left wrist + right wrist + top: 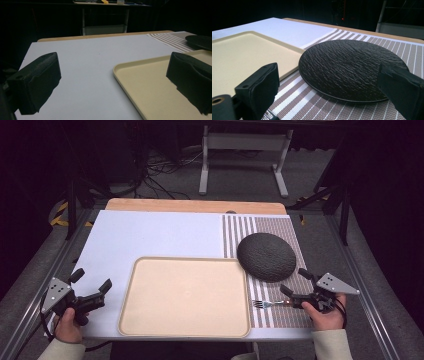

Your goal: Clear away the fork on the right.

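A black textured plate (266,256) rests on the striped placemat (277,312) at the right. A metal fork (267,304) lies on the mat nearer the front edge, tines toward the beige tray (150,270). My right gripper (295,281) hovers just in front of the plate, jaws wide open and empty; the fork's handle ends beside its nearer jaw. In the right gripper view the plate (352,67) sits beyond the open right gripper (328,72). My left gripper (92,280) is open and empty at the tray's left, over the white table cover. In its own view the left gripper (112,62) frames the tray's rim (117,68).
The tray (242,55) lies at the middle front with nothing in it. The white cover (150,235) spans the left and back of the table, with a wooden edge (195,206) behind. Metal rails run along both table sides. A white stand (245,150) is on the floor beyond.
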Tool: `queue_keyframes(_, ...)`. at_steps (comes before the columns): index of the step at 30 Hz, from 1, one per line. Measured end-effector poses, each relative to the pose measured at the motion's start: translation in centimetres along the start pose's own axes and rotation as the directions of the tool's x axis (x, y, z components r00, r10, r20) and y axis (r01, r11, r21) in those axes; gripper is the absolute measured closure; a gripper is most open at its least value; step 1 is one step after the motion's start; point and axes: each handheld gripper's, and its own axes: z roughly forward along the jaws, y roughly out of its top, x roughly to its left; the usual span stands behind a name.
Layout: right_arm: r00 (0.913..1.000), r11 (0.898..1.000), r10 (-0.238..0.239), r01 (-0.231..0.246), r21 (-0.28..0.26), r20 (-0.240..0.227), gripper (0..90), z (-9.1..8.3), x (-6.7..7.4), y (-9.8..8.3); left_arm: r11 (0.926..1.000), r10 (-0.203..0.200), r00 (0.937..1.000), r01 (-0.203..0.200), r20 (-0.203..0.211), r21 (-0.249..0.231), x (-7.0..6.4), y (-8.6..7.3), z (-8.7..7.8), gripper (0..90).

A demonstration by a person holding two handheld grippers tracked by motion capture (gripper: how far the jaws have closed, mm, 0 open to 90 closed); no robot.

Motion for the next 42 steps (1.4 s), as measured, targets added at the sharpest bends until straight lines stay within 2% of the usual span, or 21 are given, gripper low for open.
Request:
queue_keyframes(3, 1.0000, 1.000, 0.001, -0.002, -0.008, -0.007, 5.1, -0.2, 0.1, 0.1, 0.9998, 0.018, 0.9998, -0.018, -0.010, 0.009, -0.1, 0.1, 0.0, 0.1)
queue_keyframes(9, 0.9999, 1.000, -0.004, 0.004, -0.023, -0.013, 4.9, -0.4, 0.0, 0.1, 0.9990, 0.040, 0.9992, -0.040, -0.003, 0.020, -0.3, 0.1, 0.1, 0.1)
queue_keyframes(16, 0.9998, 1.000, -0.003, 0.003, -0.014, -0.017, 4.1, -0.4, 0.1, 0.3, 0.9991, 0.033, 0.9994, -0.033, -0.010, 0.026, -0.2, 0.2, 0.1, 0.1)
queue_keyframes(22, 0.9990, 1.000, -0.004, 0.004, -0.005, -0.045, 4.6, 0.2, 0.3, 1.3, 0.9995, 0.024, 0.9996, -0.023, -0.015, 0.020, -0.3, 0.1, 0.1, 0.1)
queue_keyframes(31, 0.9939, 0.997, -0.060, 0.065, 0.050, -0.092, 4.6, 1.3, 0.7, 3.0, 0.9993, 0.025, 0.9996, -0.024, -0.015, 0.028, -0.2, 0.1, 0.1, 0.1)
queue_keyframes(33, 0.9906, 0.992, -0.084, 0.093, 0.081, -0.108, 4.2, 1.4, 0.7, 3.7, 0.9994, 0.025, 0.9996, -0.025, -0.015, 0.025, -0.2, 0.1, 0.1, 0.1)
queue_keyframes(37, 0.9881, 0.988, -0.096, 0.110, 0.112, -0.120, 3.8, 1.5, 0.7, 4.4, 0.9994, 0.023, 0.9996, -0.023, -0.017, 0.025, -0.2, 0.1, 0.1, 0.1)
queue_keyframes(39, 0.9827, 0.980, -0.116, 0.137, 0.148, -0.145, 3.6, 1.6, 0.6, 5.0, 0.9994, 0.025, 0.9995, -0.025, -0.017, 0.026, -0.2, 0.1, 0.0, 0.1)
queue_keyframes(40, 0.9827, 0.980, -0.116, 0.137, 0.148, -0.145, 3.6, 1.6, 0.6, 5.0, 0.9994, 0.025, 0.9995, -0.025, -0.017, 0.026, -0.2, 0.1, 0.0, 0.1)
queue_keyframes(42, 0.9755, 0.965, -0.149, 0.179, 0.190, -0.162, 3.6, 1.7, 0.6, 5.7, 0.9994, 0.026, 0.9995, -0.025, -0.017, 0.026, -0.2, 0.1, 0.0, 0.1)
